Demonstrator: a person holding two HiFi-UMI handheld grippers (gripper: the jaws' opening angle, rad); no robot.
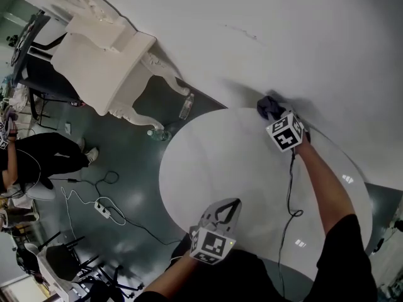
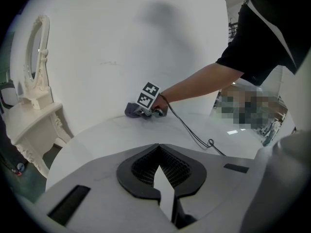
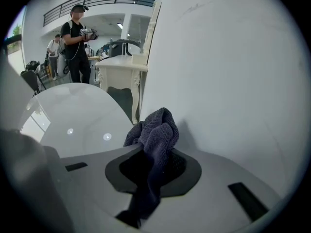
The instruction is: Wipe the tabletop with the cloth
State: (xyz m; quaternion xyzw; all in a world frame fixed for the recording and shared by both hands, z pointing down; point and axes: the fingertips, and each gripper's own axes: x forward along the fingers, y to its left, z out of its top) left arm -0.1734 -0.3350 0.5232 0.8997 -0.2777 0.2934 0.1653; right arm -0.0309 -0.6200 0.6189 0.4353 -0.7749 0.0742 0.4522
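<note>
Your right claw clamps the bunched dark blue-grey cloth at the far edge of the round white tabletop, the remaining surface lying toward you; your left claw, closed, holds nothing.

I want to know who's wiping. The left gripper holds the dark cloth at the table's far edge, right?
Not quite: the right gripper holds the dark cloth at the far edge of the table. The right gripper view shows it pinched between the jaws; the left gripper holds nothing.
</note>
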